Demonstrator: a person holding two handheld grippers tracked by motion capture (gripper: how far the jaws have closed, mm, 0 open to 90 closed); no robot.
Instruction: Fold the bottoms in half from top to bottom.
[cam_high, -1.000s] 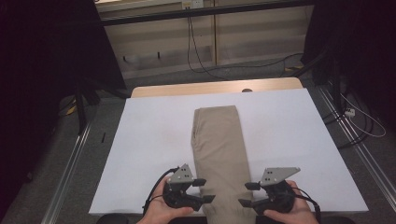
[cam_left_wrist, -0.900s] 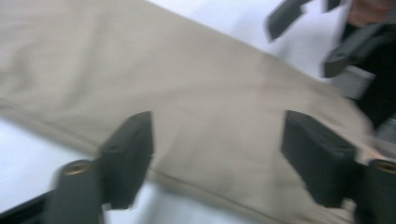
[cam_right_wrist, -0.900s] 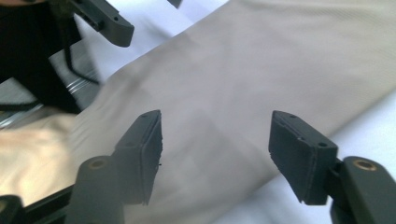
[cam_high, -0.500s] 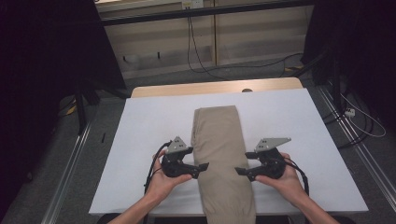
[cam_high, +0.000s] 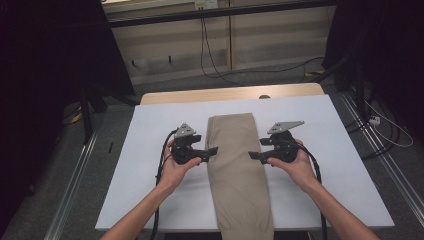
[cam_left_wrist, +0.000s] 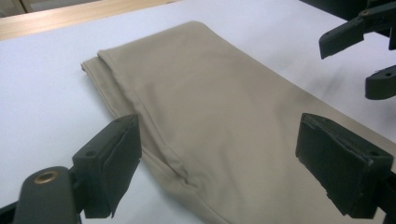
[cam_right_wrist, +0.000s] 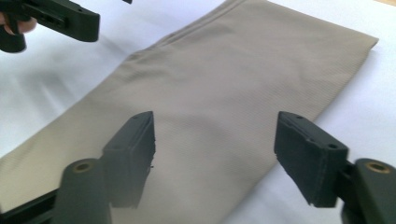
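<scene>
A long strip of folded beige trousers (cam_high: 240, 175), smooth and flat with a seam running near one long edge, lay lengthwise down the middle of the white-covered desk (cam_high: 140, 190), its near end hanging over the front edge. The left claw (cam_high: 212, 151) hovered just beside the cloth's left edge, its jaws wide apart after opening and then easing in slightly, gripping nothing. The right claw (cam_high: 253, 155) faced it from the opposite edge, jaws likewise spread and just narrowed a little, empty, with cloth beneath them.
</scene>
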